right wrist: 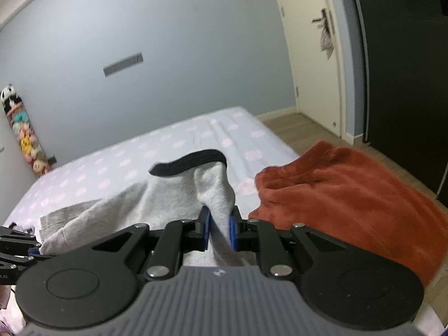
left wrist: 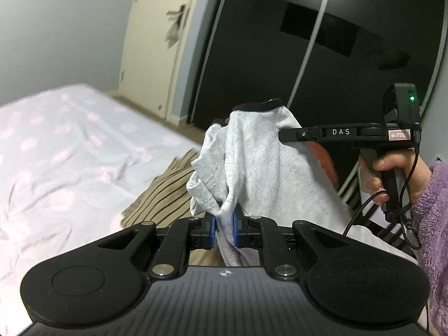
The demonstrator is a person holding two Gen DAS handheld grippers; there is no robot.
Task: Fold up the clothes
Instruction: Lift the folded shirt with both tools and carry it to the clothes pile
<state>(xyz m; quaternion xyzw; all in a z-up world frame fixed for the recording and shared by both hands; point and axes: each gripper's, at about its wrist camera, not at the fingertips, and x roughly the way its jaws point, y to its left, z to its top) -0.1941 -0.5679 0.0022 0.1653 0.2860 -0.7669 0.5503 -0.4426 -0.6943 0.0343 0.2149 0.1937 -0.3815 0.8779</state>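
A light grey garment (left wrist: 260, 162) with a black collar band hangs in the air over the bed. My left gripper (left wrist: 224, 229) is shut on a bunched edge of it, blue pads pressing the cloth. In the left wrist view my right gripper (left wrist: 282, 134) comes in from the right, held by a hand in a purple fleece sleeve, its tip buried in the grey fabric. In the right wrist view my right gripper (right wrist: 219, 229) is shut on a fold of the same grey garment (right wrist: 168, 196), whose black band curls above. The left gripper (right wrist: 30, 249) shows at the left edge there.
The bed (left wrist: 56, 154) has a pale sheet with pink dots. A beige striped garment (left wrist: 168, 190) lies on it. A rust-red fleece garment (right wrist: 350, 190) lies on the bed's right part. A cream door (right wrist: 316, 56) and dark sliding wardrobe (left wrist: 308, 42) stand beyond.
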